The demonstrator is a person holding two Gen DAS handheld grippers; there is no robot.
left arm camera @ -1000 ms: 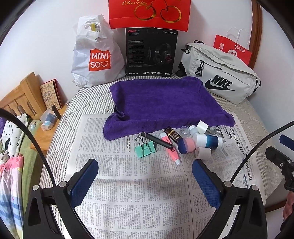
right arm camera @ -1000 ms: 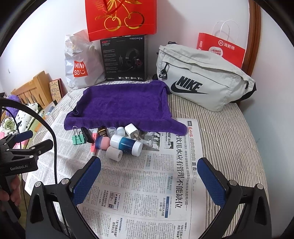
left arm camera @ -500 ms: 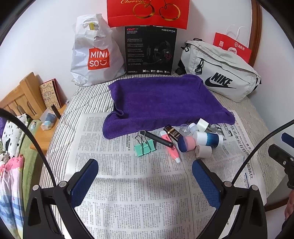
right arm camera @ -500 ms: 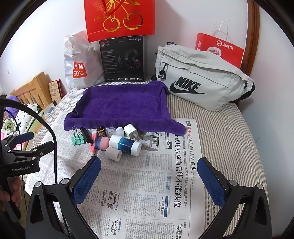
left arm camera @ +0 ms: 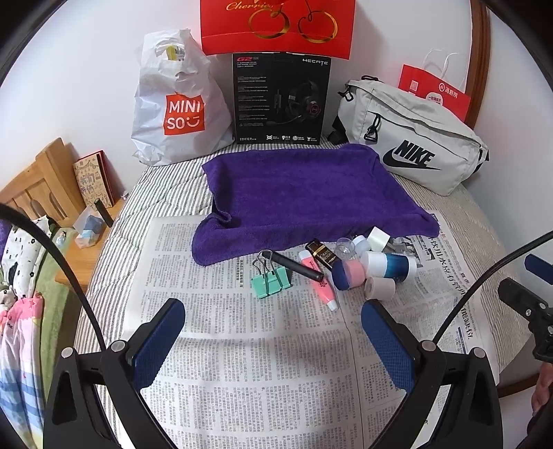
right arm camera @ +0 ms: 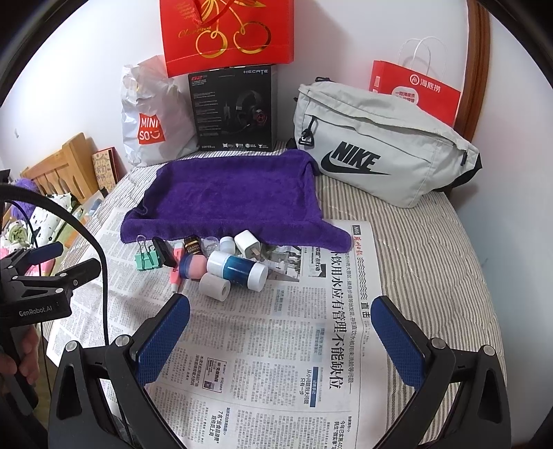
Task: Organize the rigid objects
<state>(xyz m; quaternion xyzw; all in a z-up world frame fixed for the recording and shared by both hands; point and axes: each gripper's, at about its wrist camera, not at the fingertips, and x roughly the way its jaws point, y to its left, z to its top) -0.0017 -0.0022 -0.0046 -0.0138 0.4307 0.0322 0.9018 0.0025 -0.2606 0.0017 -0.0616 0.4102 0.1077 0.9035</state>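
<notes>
A heap of small items lies on newspaper [left arm camera: 262, 345] in front of a purple towel [left arm camera: 304, 193]: a mint binder clip [left arm camera: 271, 282], a black pen [left arm camera: 297, 266], a pink tube [left arm camera: 318, 283], a blue-and-white bottle [left arm camera: 389, 266], a pink-and-blue cap [left arm camera: 347, 273] and a small beige roll [left arm camera: 379, 288]. My left gripper [left arm camera: 273, 340] hovers open, short of the heap. In the right wrist view the bottle [right arm camera: 238, 268], the roll [right arm camera: 215, 287] and a white plug [right arm camera: 248, 243] lie ahead and left of my open right gripper [right arm camera: 281, 331]. Neither holds anything.
At the back stand a Miniso bag [left arm camera: 176, 110], a black headset box [left arm camera: 280, 100], a red gift bag [left arm camera: 276, 24] and a grey Nike pouch [right arm camera: 376, 148]. A wooden nightstand [left arm camera: 86, 248] sits to the left. The striped bed [right arm camera: 432, 255] drops off at the right.
Both grippers have eased slightly forward; the heap sits a little nearer in both views. Both stay open and nothing on the newspaper has moved.
</notes>
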